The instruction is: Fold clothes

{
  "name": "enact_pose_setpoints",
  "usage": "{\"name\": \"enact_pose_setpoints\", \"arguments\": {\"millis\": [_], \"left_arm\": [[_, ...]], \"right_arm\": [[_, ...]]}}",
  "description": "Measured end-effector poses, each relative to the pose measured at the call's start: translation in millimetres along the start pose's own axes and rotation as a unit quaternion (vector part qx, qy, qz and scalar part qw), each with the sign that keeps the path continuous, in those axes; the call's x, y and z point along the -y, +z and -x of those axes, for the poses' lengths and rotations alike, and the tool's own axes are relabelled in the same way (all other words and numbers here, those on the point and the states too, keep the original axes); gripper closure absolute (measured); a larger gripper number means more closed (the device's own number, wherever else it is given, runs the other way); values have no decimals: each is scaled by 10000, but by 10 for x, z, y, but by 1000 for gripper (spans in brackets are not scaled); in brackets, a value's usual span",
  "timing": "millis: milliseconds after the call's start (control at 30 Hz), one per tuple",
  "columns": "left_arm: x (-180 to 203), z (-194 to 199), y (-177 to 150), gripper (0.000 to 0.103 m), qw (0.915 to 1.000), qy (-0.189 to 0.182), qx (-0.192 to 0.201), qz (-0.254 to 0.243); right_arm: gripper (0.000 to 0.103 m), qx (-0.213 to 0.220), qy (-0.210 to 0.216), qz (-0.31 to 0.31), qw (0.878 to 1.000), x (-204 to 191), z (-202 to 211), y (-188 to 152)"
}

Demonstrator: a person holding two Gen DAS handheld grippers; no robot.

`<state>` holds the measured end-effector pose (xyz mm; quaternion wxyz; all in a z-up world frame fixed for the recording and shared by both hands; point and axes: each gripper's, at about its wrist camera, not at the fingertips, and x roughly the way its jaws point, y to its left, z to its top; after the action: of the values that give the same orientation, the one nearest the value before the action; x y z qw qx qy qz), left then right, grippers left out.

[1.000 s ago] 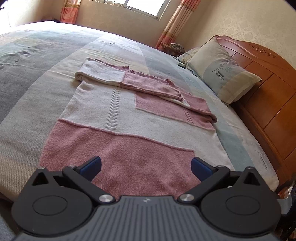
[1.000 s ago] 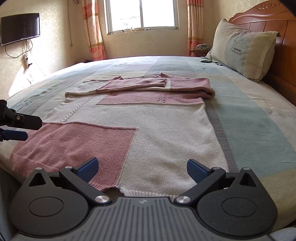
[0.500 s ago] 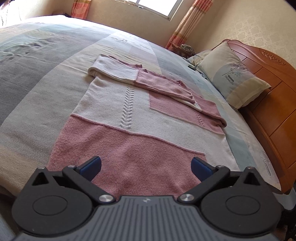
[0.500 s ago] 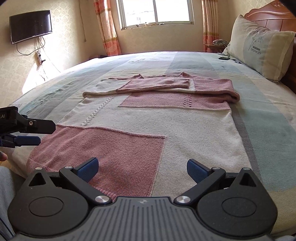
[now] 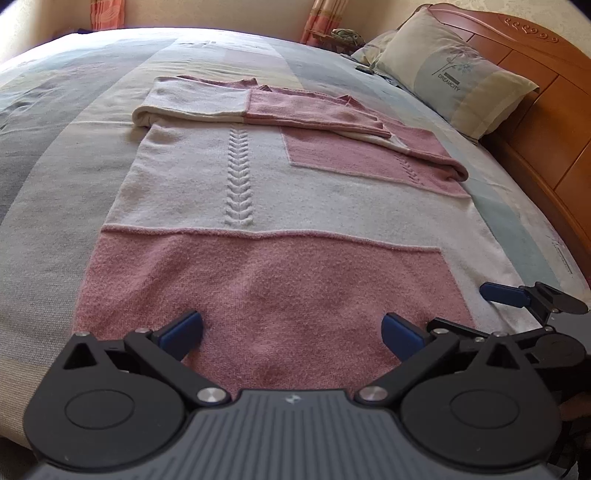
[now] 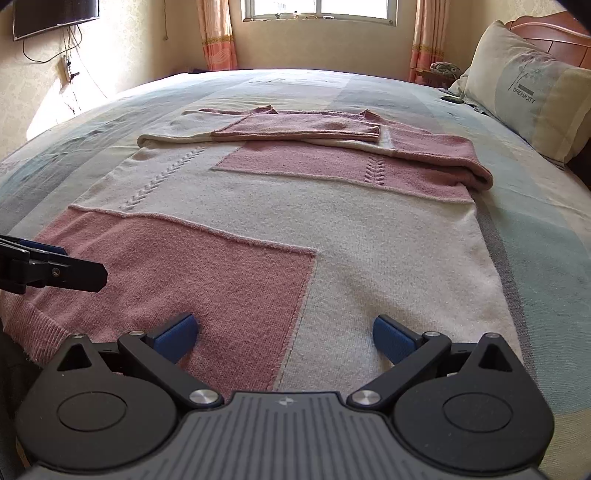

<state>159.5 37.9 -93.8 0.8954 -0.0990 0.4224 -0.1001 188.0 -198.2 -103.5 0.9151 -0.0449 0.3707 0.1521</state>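
On bed point(image 5: 48, 206), pink-and-cream sweater point(image 5: 295, 206) flat, sleeves crossed at far end. Left gripper point(image 5: 291, 330) and right gripper point(image 6: 282, 334) spread wide over near hem, empty. Best pinched at both hem corners, level, then carried toward collar.

Bed point(image 6: 535, 266) covered in pastel patchwork-block spread, grey, green and cream. Pillow point(image 6: 532, 107) printed "DREAMCITY" propped upright against carved wooden headboard point(image 5: 535, 85). Small dark object point(image 6: 451, 98), possibly phone or remote, on spread just beside pillow. Window point(image 6: 317, 9) bright on far wall, orange-pink curtains point(image 6: 218, 37) at both sides. Wall-mounted television point(image 6: 55, 16) at upper left, cables hanging toward socket point(image 6: 64, 70) below. Cluttered nightstand point(image 6: 441, 72) near headboard, contents unclear.
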Motion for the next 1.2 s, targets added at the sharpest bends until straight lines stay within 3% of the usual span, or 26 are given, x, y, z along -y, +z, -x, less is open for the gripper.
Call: {"name": "enact_pose_setpoints", "arguments": {"millis": [200,367,533,633,767,833,1000,1100,1200], "left_arm": [[43,32,-37,1,9995,52,-66,-304],[-74,63,-14,1,9998,-81,31,170],[-196,100,-49,1,9985,-431,157,289],[-165,96,-43,1,9989,-387,141,234],[16,166,-40,1,9991,-122,191,-371],[107,247,-52,1,9965,-59,342,-767],[292,367,-119,1,9814,327,474,-1830],[283,345,-195,1,9782,526,335,-1980],[237,366,-262,1,9816,502,346,-1811]], "right_arm": [[0,14,-1,-35,10000,16,2,2],[0,-15,50,-33,10000,21,24,2],[0,-22,87,38,10000,24,34,-8],[0,-47,90,131,9999,15,40,-5],[0,-127,200,226,9995,43,108,50],[0,70,263,293,9992,78,233,75],[0,359,326,1093,9928,28,477,87],[0,229,413,1697,9844,-82,497,38],[0,155,463,2115,9762,-220,462,-44]]}}
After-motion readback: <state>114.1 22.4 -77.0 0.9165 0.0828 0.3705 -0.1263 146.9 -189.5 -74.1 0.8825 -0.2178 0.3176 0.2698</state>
